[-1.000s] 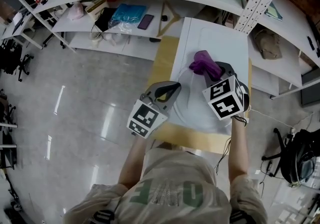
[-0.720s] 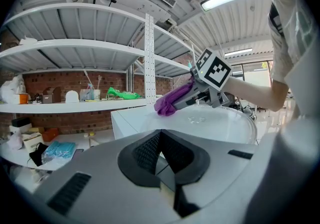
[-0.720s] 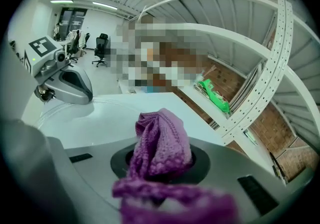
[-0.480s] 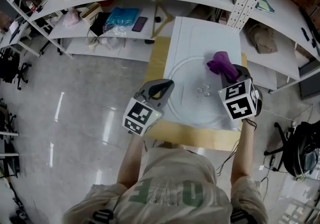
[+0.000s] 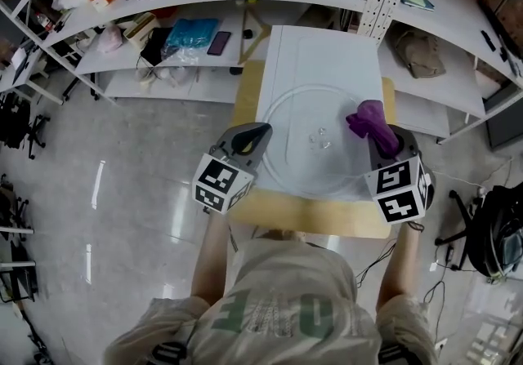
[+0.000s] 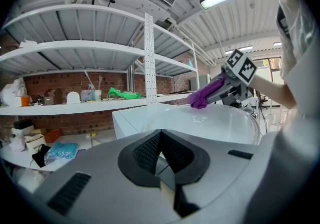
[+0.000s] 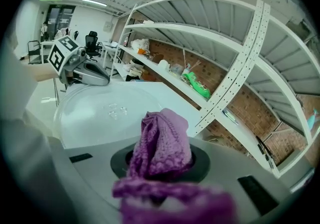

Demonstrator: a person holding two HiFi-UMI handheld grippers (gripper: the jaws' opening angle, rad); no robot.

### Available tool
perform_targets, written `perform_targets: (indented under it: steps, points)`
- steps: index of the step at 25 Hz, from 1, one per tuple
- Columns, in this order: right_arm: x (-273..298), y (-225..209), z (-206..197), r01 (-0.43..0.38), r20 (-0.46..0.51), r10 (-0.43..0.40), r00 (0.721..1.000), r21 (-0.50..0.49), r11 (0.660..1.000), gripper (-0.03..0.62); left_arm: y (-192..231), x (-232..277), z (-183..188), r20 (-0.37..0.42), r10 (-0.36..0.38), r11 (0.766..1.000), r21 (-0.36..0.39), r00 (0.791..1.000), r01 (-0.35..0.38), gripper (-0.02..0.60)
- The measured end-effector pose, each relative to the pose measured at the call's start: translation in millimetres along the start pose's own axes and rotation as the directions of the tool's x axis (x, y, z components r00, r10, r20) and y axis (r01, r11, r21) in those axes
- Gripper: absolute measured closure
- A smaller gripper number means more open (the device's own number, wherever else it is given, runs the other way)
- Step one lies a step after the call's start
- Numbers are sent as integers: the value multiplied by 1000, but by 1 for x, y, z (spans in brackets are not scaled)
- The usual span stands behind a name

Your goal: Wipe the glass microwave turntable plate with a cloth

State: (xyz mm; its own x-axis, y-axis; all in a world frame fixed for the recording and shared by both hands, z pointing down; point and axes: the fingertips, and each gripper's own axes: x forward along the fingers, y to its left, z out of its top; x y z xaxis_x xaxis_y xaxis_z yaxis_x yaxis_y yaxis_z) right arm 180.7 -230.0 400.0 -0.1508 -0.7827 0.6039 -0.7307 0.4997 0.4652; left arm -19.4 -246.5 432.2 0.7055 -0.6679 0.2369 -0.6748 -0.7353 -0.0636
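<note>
White tabletop carries the glass turntable plate near its front edge. The left gripper pinches the plate's left rim, jaws nearly together. The right gripper, clamped on the purple cloth, has swept from the plate's far side to its right rim, so wiping looks underway.

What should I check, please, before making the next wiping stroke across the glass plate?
1. Cloth gripped in right tongs: ok.
2. Left tongs shut on plate rim: ok.
3. Cloth pressing on the glass: cannot tell.
4. Plate lying flat on the white board: ok.
5. Nothing loose lying on the plate: ok.
</note>
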Motion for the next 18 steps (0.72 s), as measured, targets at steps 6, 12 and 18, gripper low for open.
perform_targets:
  steps: [6, 12, 18]
  points:
    - [-37, 17, -20, -17, -12, 17, 1000, -8, 1000, 545, 3, 1, 0, -10, 22, 1000, 14, 1000, -22, 580]
    - [-64, 51, -31, -85, 3, 85, 996, -2, 996, 545, 4, 0, -1, -15, 38, 999, 22, 999, -37, 580]
    - [-72, 89, -16, -193, 35, 196, 980, -66, 979, 545, 6, -1, -2, -9, 60, 998, 15, 998, -60, 580]
